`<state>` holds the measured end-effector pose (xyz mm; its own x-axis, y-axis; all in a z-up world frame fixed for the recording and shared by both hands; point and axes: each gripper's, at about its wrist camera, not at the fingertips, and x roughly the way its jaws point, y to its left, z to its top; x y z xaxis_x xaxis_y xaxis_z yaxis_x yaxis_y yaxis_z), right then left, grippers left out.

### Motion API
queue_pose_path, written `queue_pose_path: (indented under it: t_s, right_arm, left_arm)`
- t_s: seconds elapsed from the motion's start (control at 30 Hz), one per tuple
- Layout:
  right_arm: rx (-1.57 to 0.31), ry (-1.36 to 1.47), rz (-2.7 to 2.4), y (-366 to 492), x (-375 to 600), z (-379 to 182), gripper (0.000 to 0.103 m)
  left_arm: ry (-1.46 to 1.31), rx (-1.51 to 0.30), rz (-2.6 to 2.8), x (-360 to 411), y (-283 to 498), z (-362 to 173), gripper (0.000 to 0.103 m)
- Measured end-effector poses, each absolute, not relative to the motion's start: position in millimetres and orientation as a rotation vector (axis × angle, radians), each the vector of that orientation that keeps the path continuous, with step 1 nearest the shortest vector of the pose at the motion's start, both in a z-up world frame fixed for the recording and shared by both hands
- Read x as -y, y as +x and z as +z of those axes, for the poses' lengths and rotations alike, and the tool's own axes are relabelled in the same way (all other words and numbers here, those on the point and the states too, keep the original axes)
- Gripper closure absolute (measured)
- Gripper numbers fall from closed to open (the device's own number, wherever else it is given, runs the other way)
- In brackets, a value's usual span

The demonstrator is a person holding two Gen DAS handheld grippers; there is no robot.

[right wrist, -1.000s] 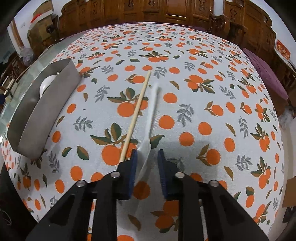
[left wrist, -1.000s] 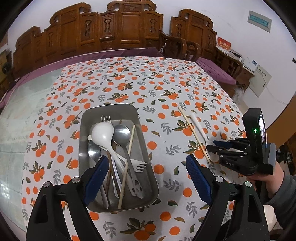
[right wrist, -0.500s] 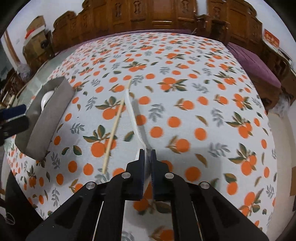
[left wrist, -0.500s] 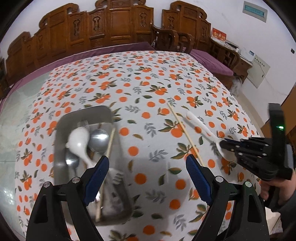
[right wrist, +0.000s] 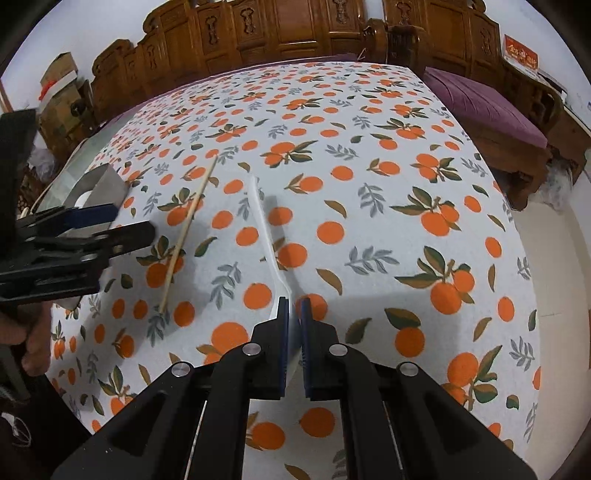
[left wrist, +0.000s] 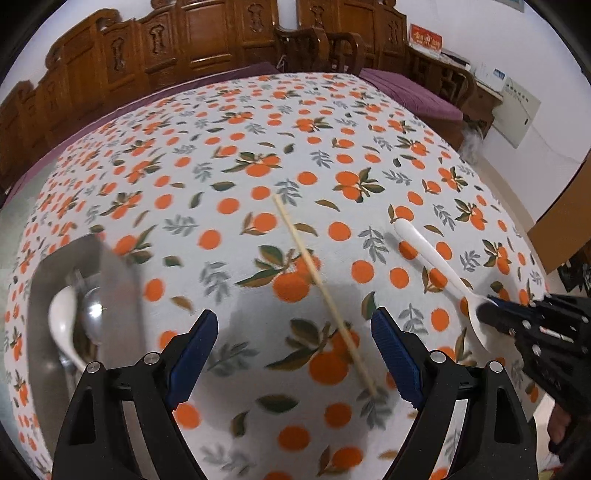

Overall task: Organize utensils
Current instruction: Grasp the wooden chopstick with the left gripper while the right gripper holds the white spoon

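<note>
1. The right gripper (right wrist: 294,306) has its jaws clamped on the bowl end of a white plastic spoon (right wrist: 266,236), whose handle points away across the tablecloth (right wrist: 369,177), printed with oranges.
2. In the left wrist view the same spoon (left wrist: 432,266) lies slanted at the right side of the table, its bowl pinched by the right gripper (left wrist: 495,314).
3. The left gripper (left wrist: 293,354) hovers over the cloth with its jaws wide apart and nothing between them.
4. A single wooden chopstick (left wrist: 325,295) lies on the cloth, its near end between the left gripper's blue pads (left wrist: 391,354).
5. A metal tray (left wrist: 114,280) sits at the left, holding a white ladle-style spoon (left wrist: 61,314) and a steel spoon (left wrist: 94,314).
6. Carved wooden chairs (right wrist: 295,26) line the far side.
</note>
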<state>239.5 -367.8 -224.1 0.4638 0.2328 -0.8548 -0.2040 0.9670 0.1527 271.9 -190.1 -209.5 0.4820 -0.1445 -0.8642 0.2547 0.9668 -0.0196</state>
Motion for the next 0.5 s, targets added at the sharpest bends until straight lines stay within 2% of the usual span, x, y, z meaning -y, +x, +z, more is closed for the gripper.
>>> queue_pose_path:
  t_s: [0.17, 0.2, 0.27, 0.4, 0.5]
  right_arm:
    - [-1.054, 0.044, 0.267, 239.7, 371.4, -227.0, 0.096]
    - [-1.054, 0.047, 0.268, 240.0, 371.7, -227.2, 0.096]
    - [-1.050, 0.051, 0.272, 240.7, 371.4, -226.1, 0.096]
    - [-1.042, 0.051, 0.285, 241.8, 368.7, -222.7, 0.096]
    - [-1.035, 0.055, 0.288, 243.8, 365.6, -220.6, 0.095]
  left_arm:
    - [0.135, -1.061, -0.212, 204.9, 284.3, -227.1, 0.022]
    - [0.131, -1.065, -0.210, 206.0, 285.7, -229.6, 0.026]
    - [0.125, -1.087, -0.211, 208.3, 289.0, -235.7, 0.047]
    - [0.153, -1.079, -0.219, 214.2, 287.8, -239.5, 0.053]
    - [0.157, -1.077, -0.232, 215.6, 286.9, -239.1, 0.063]
